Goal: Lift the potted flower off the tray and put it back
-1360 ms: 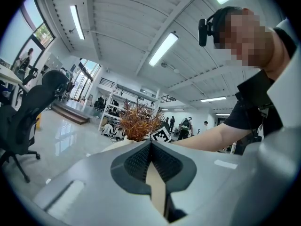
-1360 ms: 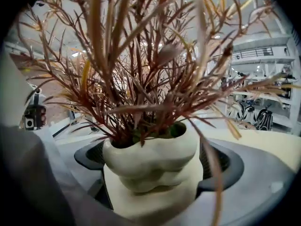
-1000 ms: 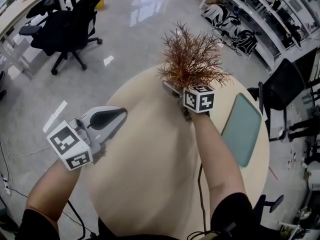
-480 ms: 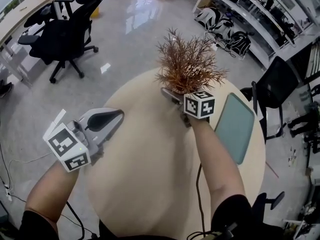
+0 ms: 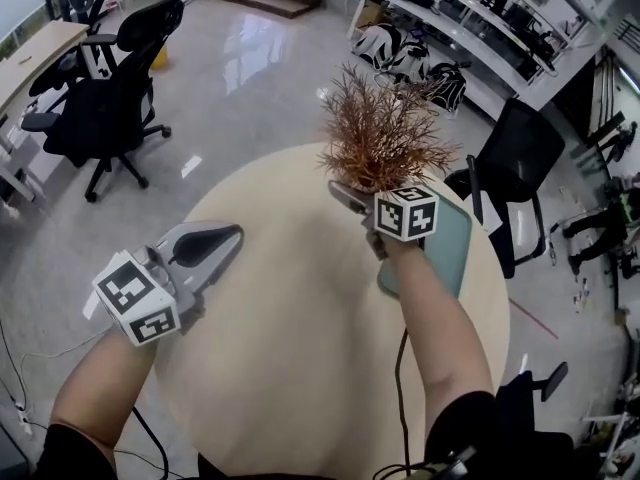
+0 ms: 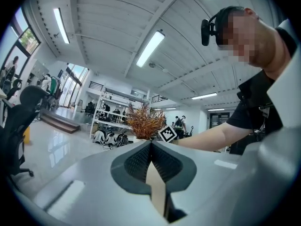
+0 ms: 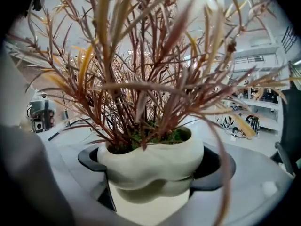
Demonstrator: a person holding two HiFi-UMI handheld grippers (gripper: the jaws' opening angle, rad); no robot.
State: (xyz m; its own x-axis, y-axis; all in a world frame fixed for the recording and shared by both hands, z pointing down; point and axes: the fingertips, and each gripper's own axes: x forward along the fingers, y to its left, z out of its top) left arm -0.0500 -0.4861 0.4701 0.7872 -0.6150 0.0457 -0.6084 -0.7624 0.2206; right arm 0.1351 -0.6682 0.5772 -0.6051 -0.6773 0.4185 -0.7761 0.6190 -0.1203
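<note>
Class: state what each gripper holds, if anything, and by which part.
Right gripper holds the potted flower by its pot's sides; left gripper is shut, empty.

Cream wavy pot with rust-brown spiky plant (image 5: 385,133), upright, clamped in right gripper (image 7: 153,175); pale green rectangular tray (image 5: 452,250) lies flat nearby.

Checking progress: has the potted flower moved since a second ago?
Yes. The potted flower, in the right tool, has shifted rightward toward the green tray.
</note>
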